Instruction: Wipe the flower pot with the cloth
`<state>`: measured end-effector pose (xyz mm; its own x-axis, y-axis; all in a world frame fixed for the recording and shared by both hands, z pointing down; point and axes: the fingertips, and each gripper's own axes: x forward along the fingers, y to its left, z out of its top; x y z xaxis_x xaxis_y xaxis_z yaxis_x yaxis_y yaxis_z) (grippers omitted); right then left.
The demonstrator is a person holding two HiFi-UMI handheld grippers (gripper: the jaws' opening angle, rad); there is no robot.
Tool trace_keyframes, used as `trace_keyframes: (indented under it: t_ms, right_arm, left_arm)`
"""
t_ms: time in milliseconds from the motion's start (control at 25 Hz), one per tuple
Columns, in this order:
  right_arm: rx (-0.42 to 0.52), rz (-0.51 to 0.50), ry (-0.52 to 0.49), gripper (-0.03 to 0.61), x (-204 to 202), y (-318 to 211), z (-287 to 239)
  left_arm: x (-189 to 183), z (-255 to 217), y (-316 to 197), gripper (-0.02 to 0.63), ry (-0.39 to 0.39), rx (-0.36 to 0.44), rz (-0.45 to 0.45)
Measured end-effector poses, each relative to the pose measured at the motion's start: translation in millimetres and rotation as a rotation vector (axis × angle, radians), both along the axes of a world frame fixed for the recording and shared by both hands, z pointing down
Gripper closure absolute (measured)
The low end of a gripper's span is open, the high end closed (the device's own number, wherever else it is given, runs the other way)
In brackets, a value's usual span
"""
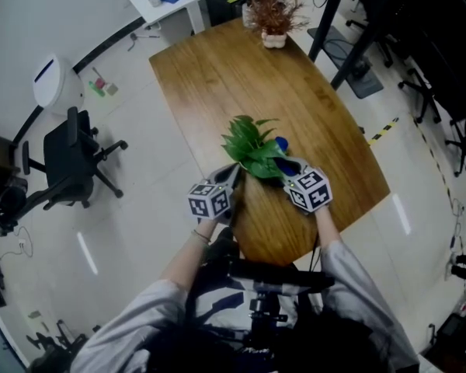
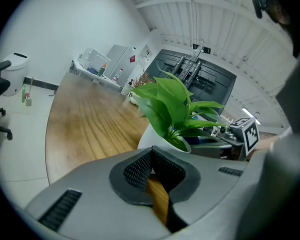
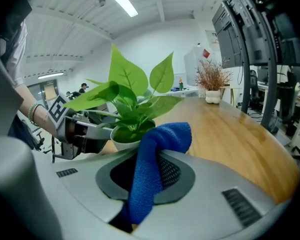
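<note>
The flower pot (image 2: 147,137) stands at the near end of the surface (image 1: 241,76) between the empty, closed left tool (image 2: 152,148) and the right tool (image 3: 157,153), which pinches the blue cloth (image 3: 149,171), so wiping looks about to begin by pressing cloth onto the pot's wall.

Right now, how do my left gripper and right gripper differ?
The left gripper is empty, with its jaws together; the right gripper is shut on the blue cloth. In the head view, the left gripper sits left of the flower pot and the right gripper sits right of it. Both point at the flower pot from close by.
</note>
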<state>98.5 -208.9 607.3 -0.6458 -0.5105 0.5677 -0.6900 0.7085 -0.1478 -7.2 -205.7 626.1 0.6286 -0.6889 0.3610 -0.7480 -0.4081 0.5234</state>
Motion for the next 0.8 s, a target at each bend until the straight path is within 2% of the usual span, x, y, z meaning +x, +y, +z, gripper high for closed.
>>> trace_keyframes:
  t_ms: [480, 640, 800]
  right_arm:
    - [-0.107, -0.060, 0.023, 0.515, -36, 38, 36]
    - [-0.092, -0.030, 0.028, 0.515, -21, 38, 33]
    - [-0.035, 0.059, 0.000, 0.515, 6, 21, 11]
  left_arm:
    - [-24, 1, -40, 0.607, -0.056, 0.000, -0.036]
    - [-25, -7, -26, 0.607, -0.019, 0.007, -0.065]
    - [-20, -9, -4, 0.607, 0.055, -0.015, -0.088]
